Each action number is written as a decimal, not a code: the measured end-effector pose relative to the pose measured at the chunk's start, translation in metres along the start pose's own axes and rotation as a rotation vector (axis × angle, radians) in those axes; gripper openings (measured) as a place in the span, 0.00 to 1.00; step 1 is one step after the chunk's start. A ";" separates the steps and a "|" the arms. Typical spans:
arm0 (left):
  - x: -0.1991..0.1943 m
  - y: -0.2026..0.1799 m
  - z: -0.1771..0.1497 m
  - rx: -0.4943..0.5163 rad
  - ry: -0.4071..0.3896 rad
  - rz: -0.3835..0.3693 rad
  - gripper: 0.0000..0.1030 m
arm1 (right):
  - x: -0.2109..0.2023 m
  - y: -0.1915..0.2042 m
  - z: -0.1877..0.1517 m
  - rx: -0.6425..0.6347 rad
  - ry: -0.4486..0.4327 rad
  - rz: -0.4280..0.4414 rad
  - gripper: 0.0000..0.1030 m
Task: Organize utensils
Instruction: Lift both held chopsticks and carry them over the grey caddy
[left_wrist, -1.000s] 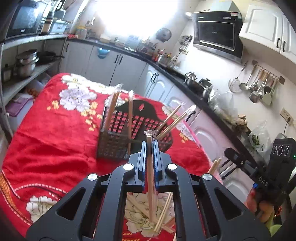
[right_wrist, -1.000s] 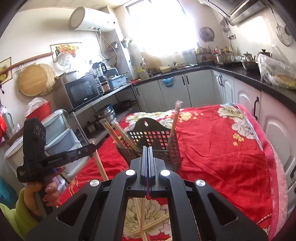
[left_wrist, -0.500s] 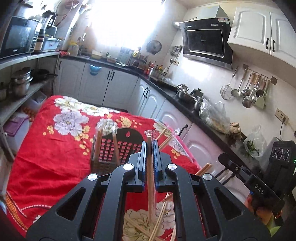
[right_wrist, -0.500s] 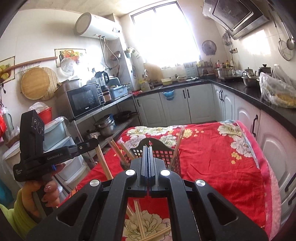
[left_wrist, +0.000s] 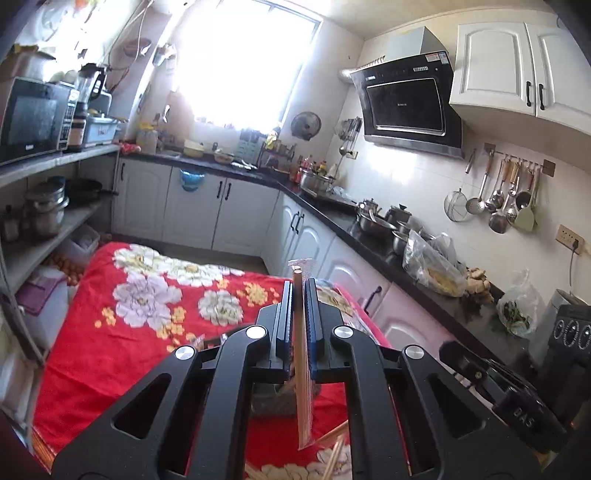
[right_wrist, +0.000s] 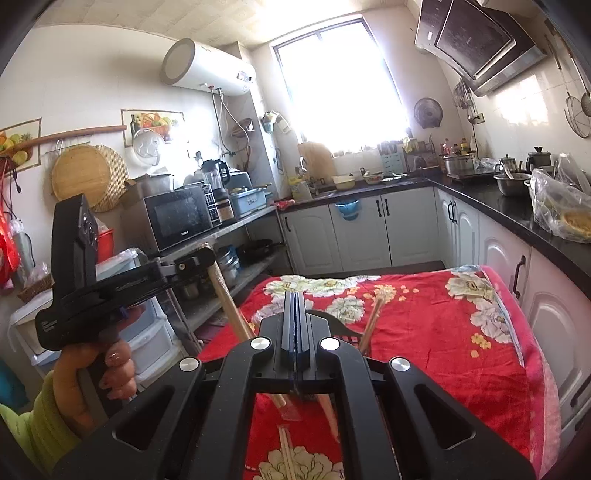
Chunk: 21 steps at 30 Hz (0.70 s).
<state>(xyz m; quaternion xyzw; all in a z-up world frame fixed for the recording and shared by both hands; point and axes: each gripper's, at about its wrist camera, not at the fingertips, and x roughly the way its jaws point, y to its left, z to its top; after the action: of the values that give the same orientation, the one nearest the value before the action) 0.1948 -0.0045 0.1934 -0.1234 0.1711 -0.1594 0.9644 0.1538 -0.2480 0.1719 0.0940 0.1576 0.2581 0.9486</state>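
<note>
Left gripper (left_wrist: 298, 295): fingers pinching a wrapped pair of chopsticks (left_wrist: 303, 369), held nearly upright, upper tip with clear wrapper standing above the fingertips, lower end hanging below them over the near edge of the table. Same gripper seen from the right wrist view (right_wrist: 192, 264), held in a hand (right_wrist: 99, 373) at the left, well above the table's left edge, chopsticks (right_wrist: 229, 306) slanting down from it toward the basket.

Right gripper (right_wrist: 295, 314): fingers pressed together, nothing visible between them; positioned above the near middle of the table. Seen from the left wrist view at lower right, only its body (left_wrist: 517, 402) in frame.

Table with red floral cloth (right_wrist: 424, 332): dark utensil basket (right_wrist: 341, 334) near the middle, mostly hidden behind the right gripper, one chopstick pair (right_wrist: 373, 321) leaning out of it to the right. In the left wrist view, basket (left_wrist: 275, 400) only partly visible beneath the fingers. Loose chopsticks (right_wrist: 286, 454) lying on the cloth at the near edge, also visible as (left_wrist: 334, 454).

Background: microwave (right_wrist: 177, 221) on the left shelf; hanging ladles and strainers (left_wrist: 498, 206) on the right wall.
</note>
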 end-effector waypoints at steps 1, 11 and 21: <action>0.001 -0.001 0.002 0.006 -0.005 0.006 0.03 | 0.000 0.001 0.002 -0.001 -0.002 0.003 0.01; 0.017 -0.007 0.020 0.046 -0.060 0.071 0.03 | 0.004 0.006 0.031 -0.016 -0.058 0.020 0.01; 0.038 -0.008 0.023 0.073 -0.097 0.144 0.03 | 0.013 0.010 0.062 -0.035 -0.105 0.036 0.01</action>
<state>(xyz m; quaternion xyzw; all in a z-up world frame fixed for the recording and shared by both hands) 0.2354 -0.0211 0.2056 -0.0829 0.1269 -0.0899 0.9843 0.1814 -0.2382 0.2292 0.0937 0.1012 0.2727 0.9522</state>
